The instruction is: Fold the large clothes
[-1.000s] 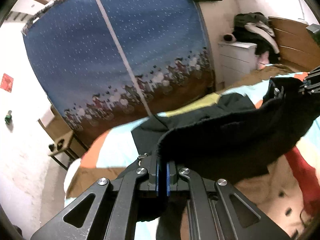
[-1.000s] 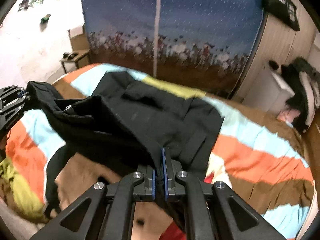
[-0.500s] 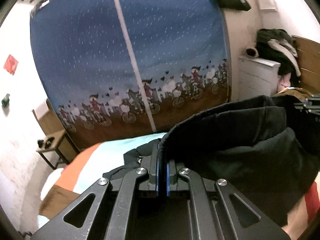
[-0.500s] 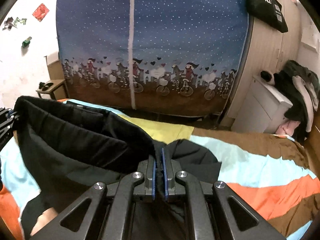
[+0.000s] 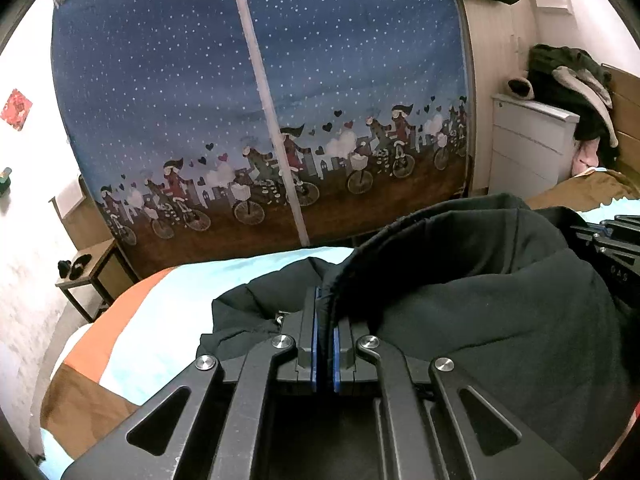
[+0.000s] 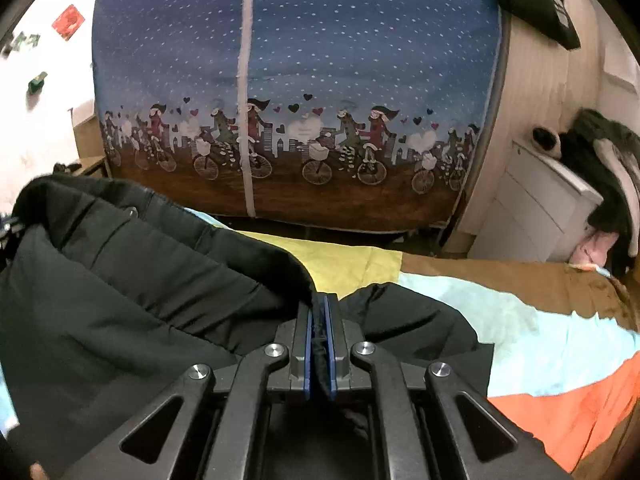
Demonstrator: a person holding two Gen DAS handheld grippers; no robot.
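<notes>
Fabric of the black garment (image 5: 480, 304) sits pinched between both grippers' fingers, left gripper (image 5: 324, 320) and right gripper (image 6: 319, 320)

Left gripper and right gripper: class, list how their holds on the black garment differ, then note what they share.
1. The left gripper pinches the black garment with cloth running off to its right; the right gripper has the cloth running off to its left.
2. Beyond the left gripper lie light blue and orange stripes of the striped bedspread; beyond the right gripper lies a yellow stripe.
Shared: both are shut on the garment's edge, facing the bicycle-print curtain.
</notes>
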